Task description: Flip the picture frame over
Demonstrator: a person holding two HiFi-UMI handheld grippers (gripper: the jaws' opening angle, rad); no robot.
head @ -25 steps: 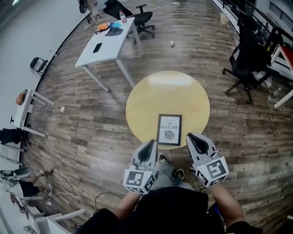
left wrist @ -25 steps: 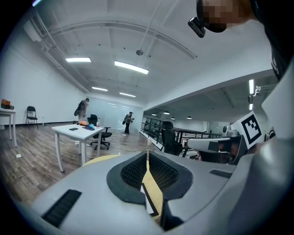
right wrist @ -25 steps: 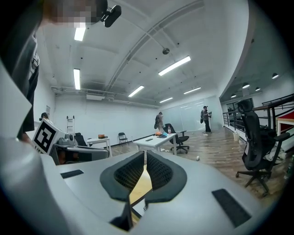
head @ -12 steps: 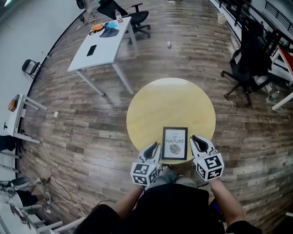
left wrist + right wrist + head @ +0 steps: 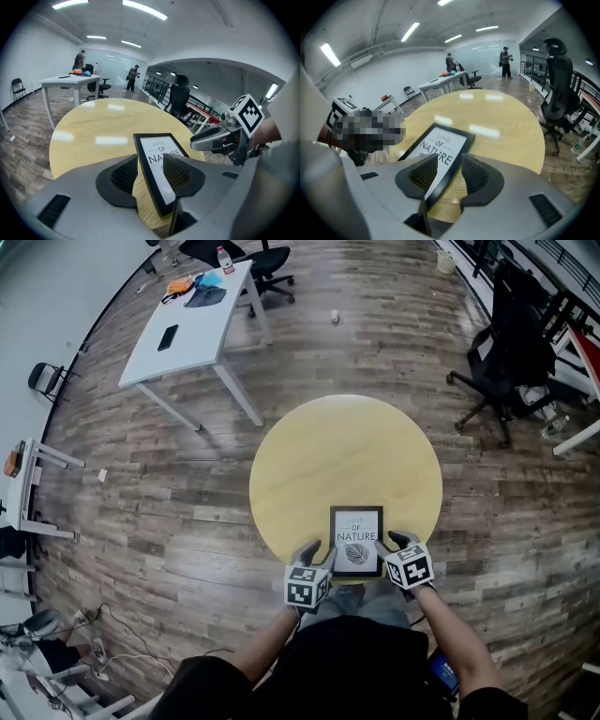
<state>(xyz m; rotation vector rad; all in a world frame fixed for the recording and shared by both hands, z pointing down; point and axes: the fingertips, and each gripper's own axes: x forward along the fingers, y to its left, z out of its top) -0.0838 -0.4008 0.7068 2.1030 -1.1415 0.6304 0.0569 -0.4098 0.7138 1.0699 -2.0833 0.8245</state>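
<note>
picture frame [image 5: 356, 540] reads "of nature"

One picture frame [image 5: 356, 540], one round table [image 5: 337, 451]

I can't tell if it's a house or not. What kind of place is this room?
Most likely an open office or workroom, not a home: there is a long white desk, a black swivel office chair, a big wood-plank floor and strip lights on the ceiling.
</note>
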